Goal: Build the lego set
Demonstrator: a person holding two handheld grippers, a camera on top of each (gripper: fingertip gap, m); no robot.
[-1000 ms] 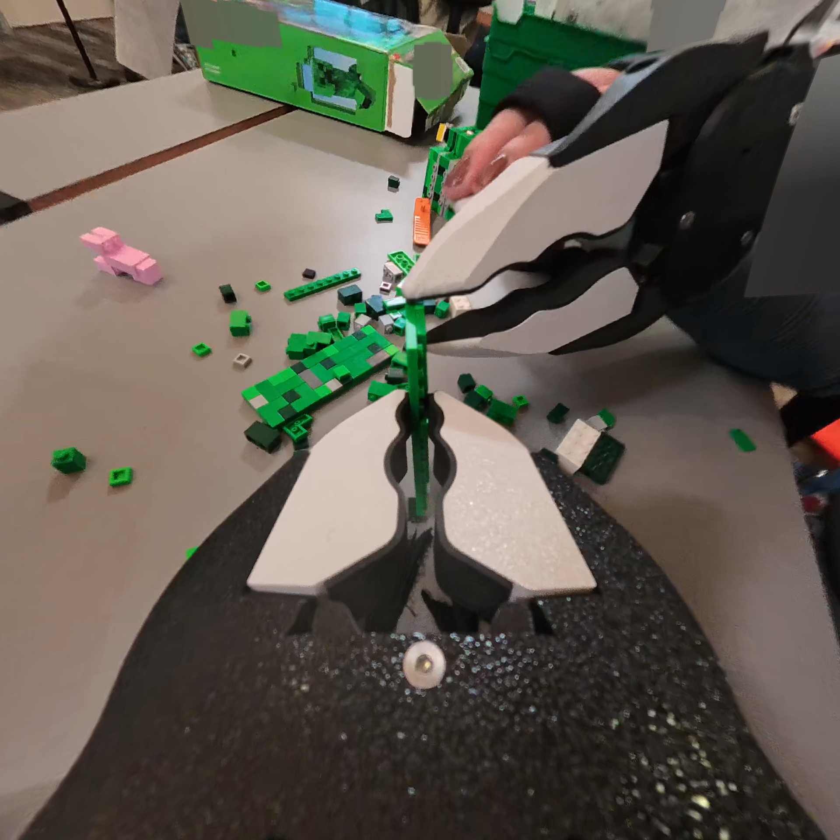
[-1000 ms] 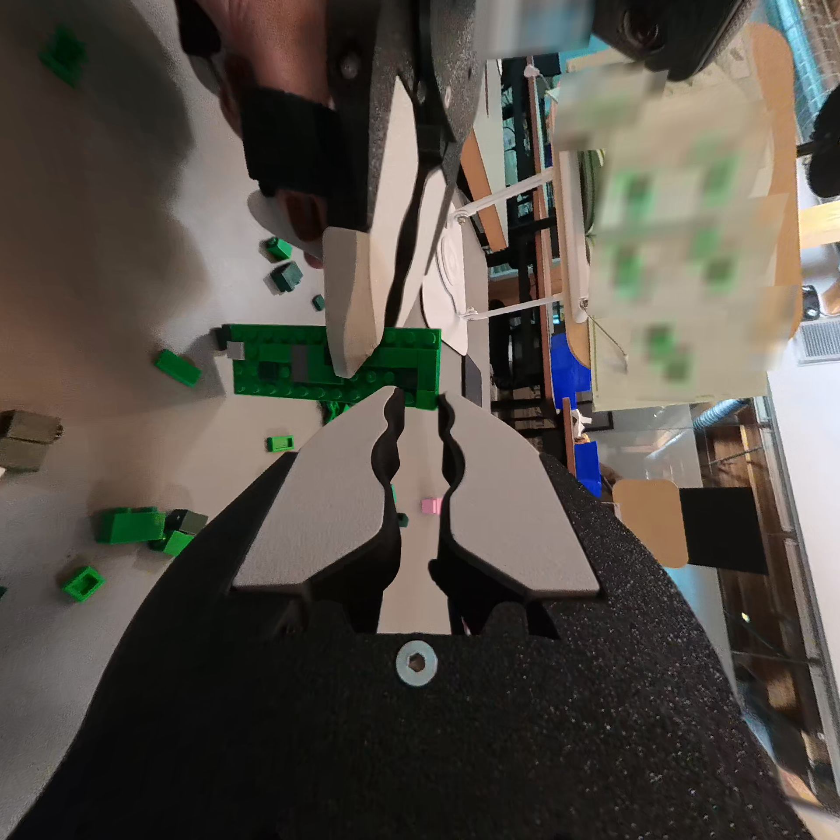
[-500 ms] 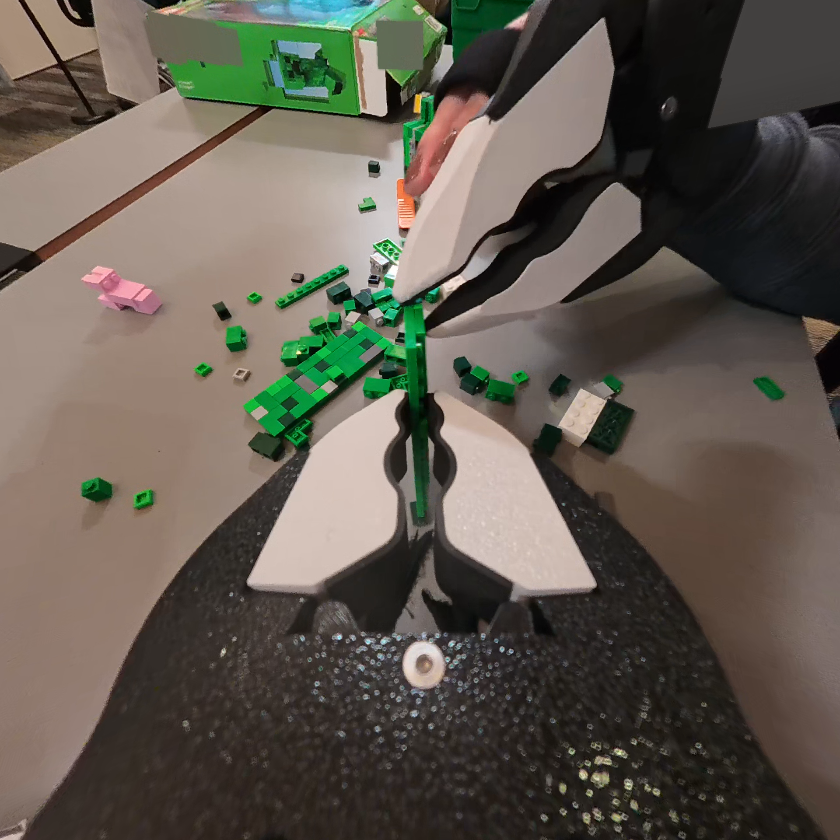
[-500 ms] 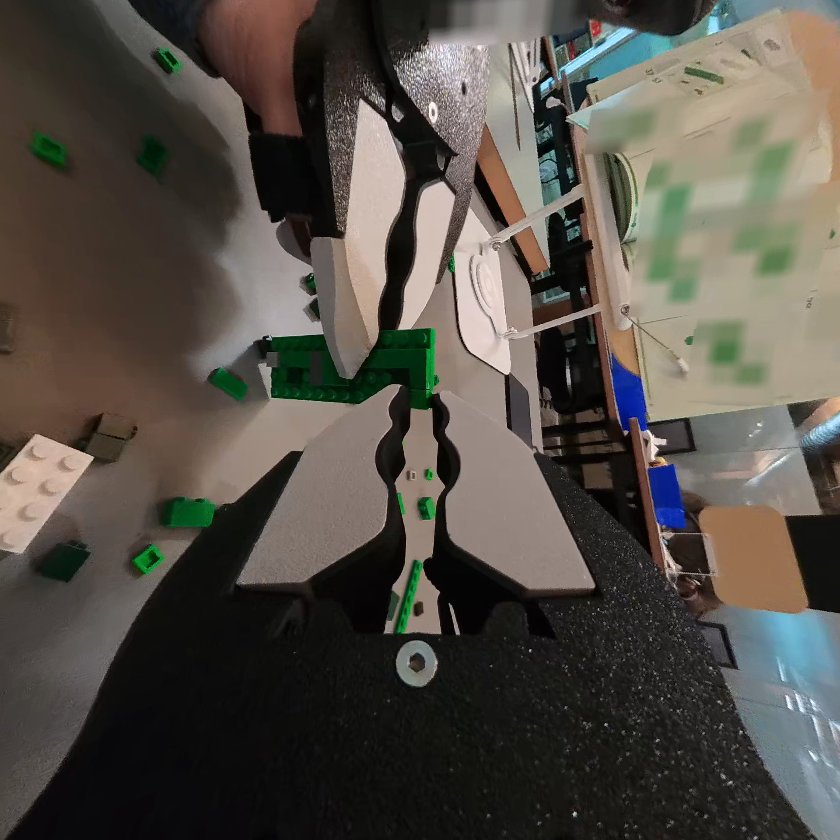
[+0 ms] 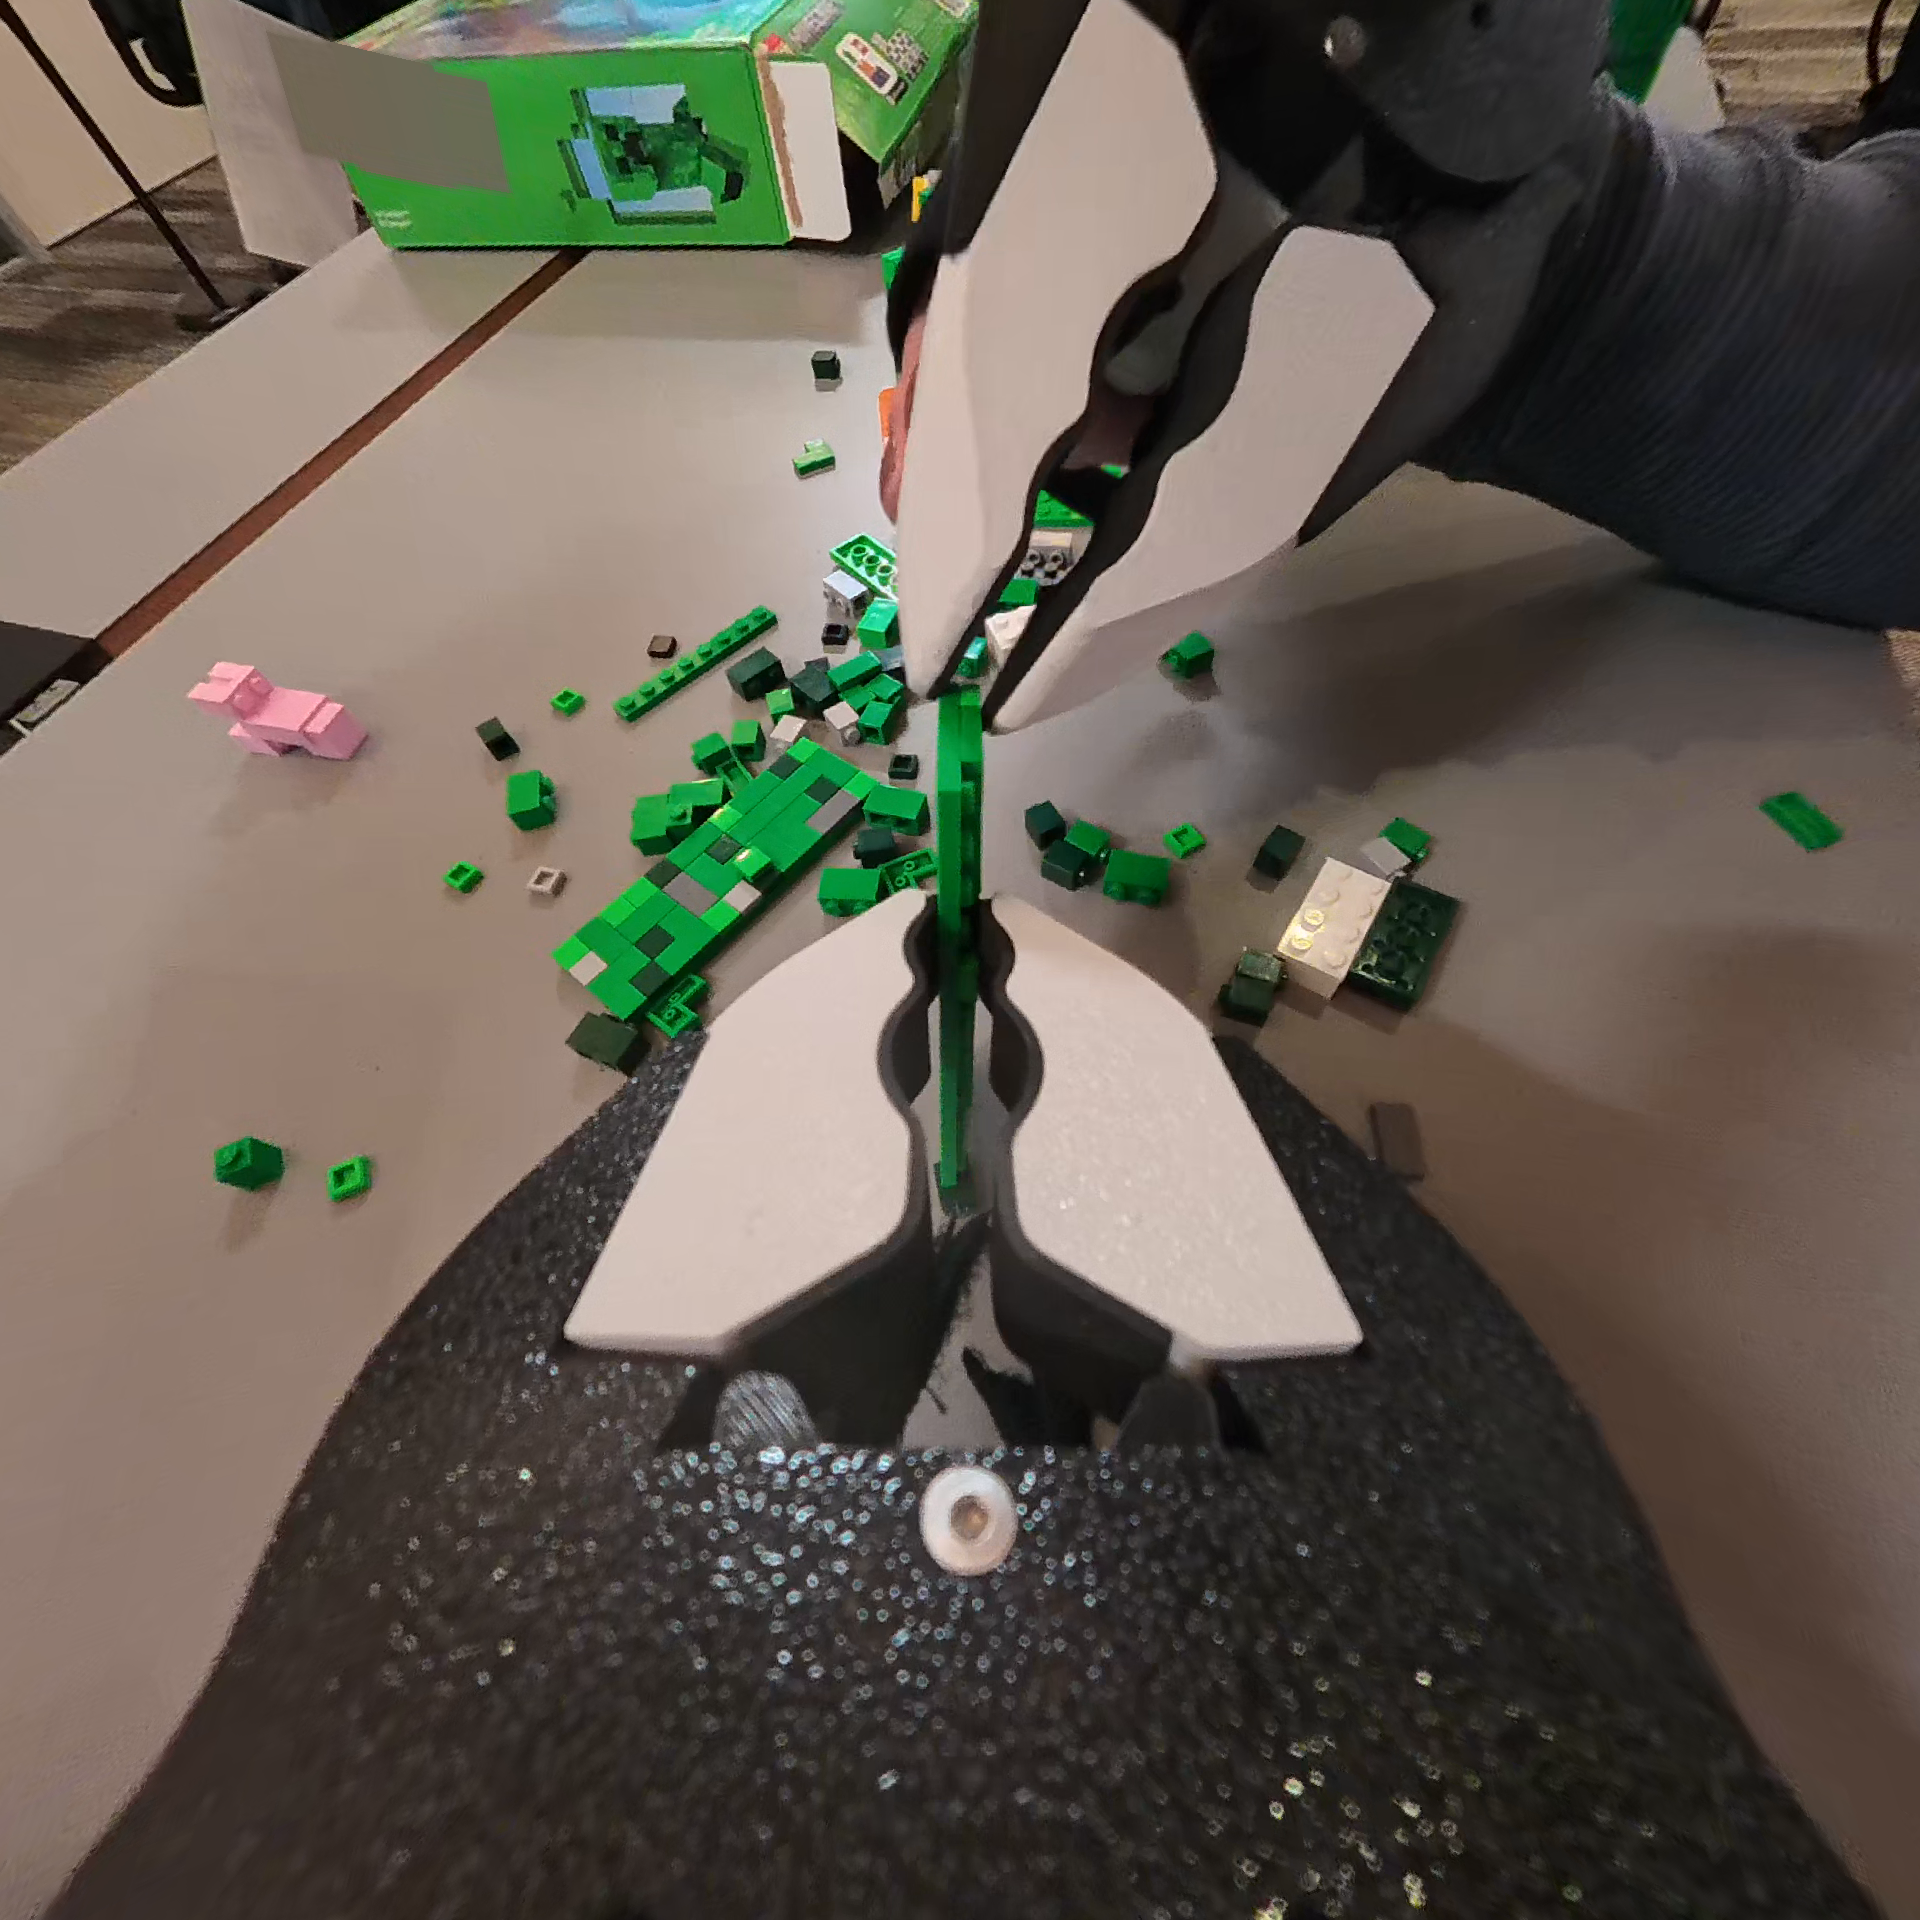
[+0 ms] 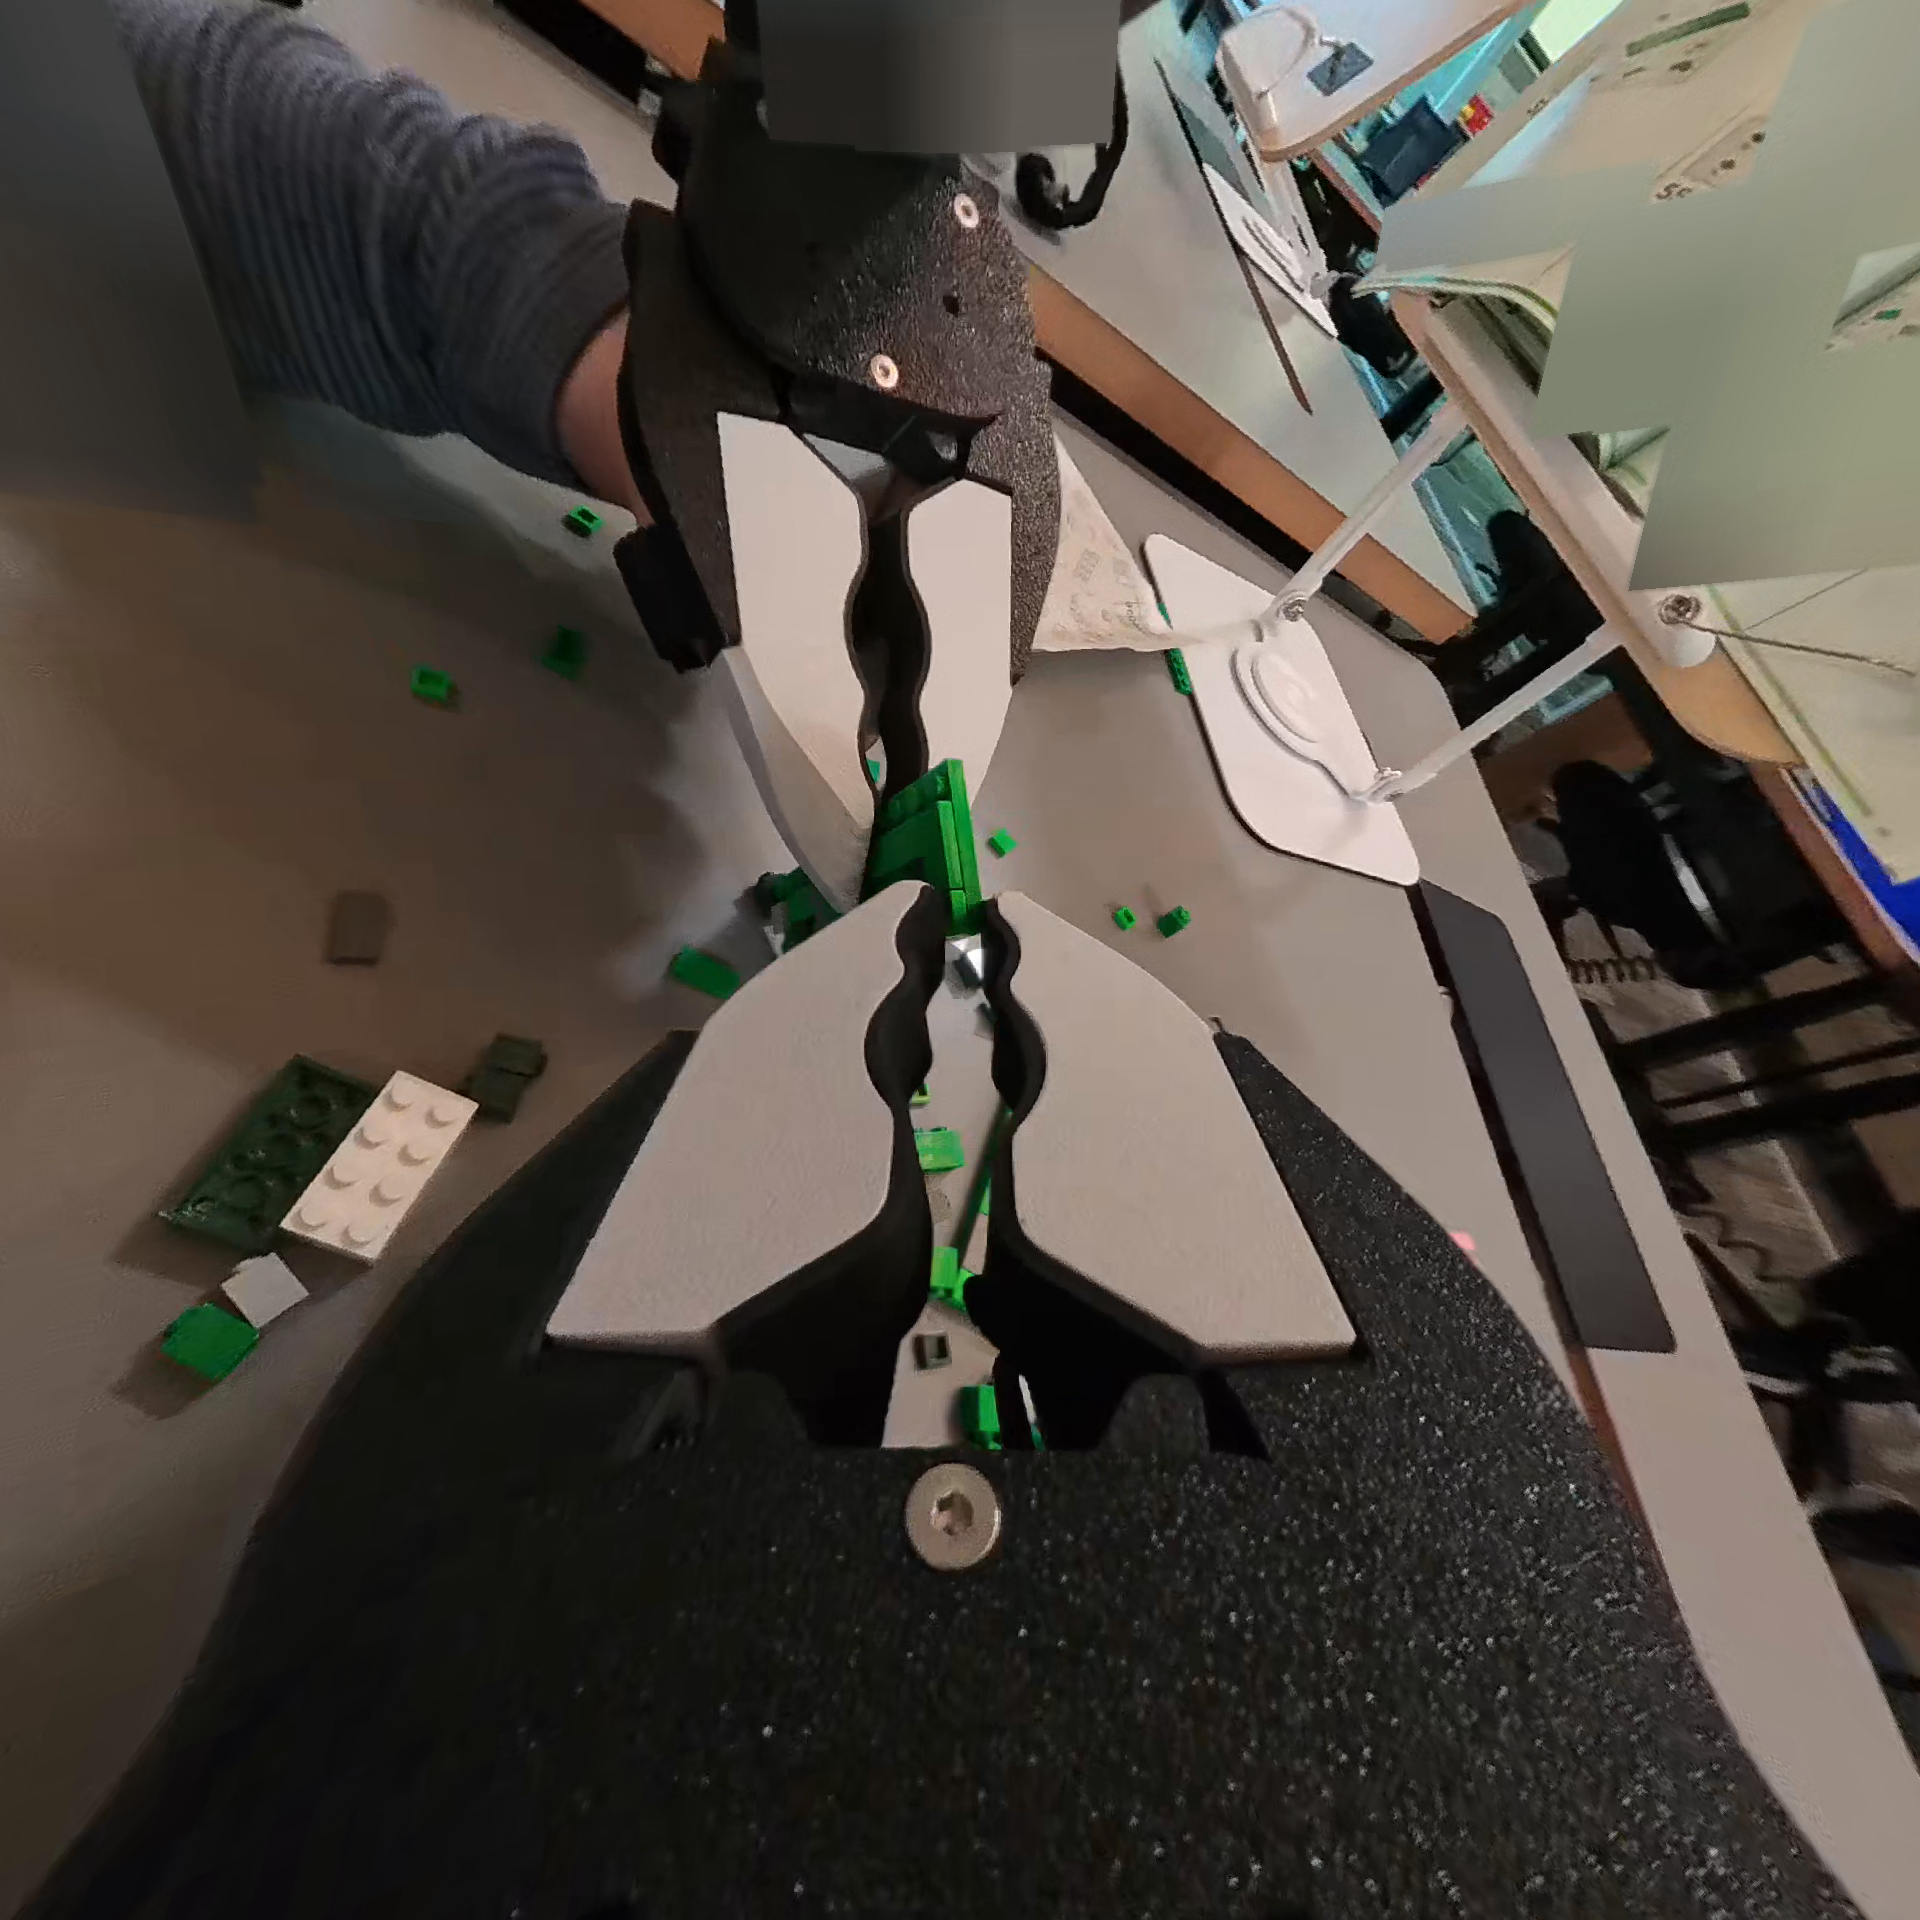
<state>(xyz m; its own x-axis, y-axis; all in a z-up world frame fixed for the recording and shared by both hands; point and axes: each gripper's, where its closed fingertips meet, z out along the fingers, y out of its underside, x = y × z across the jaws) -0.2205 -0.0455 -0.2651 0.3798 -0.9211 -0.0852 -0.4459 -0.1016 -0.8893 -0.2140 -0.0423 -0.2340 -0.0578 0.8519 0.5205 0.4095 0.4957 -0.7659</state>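
A thin green lego plate assembly (image 5: 958, 800) is held edge-on above the grey table (image 5: 364, 499). My left gripper (image 5: 956, 899) is shut on its near end. My right gripper (image 5: 964, 707) reaches in from the upper right, and its tips pinch the plate's far end. In the right wrist view my right gripper (image 6: 956, 906) is closed on the green plate (image 6: 925, 831), and the left gripper (image 6: 894, 821) faces it from above, holding the other end. The two grippers meet tip to tip with the plate between them.
On the table lie a flat green mosaic assembly (image 5: 717, 873), many loose green bricks (image 5: 1101, 862), a white brick beside a dark green plate (image 5: 1340, 930), a pink pig figure (image 5: 275, 717) and the green set box (image 5: 623, 135). A white stand base (image 6: 1309, 727) sits to the right. The grippers are tip to tip, or close to it.
The right gripper swung from the plate's side up over its far end and its view rotated to face the left gripper. The left gripper kept holding the plate.
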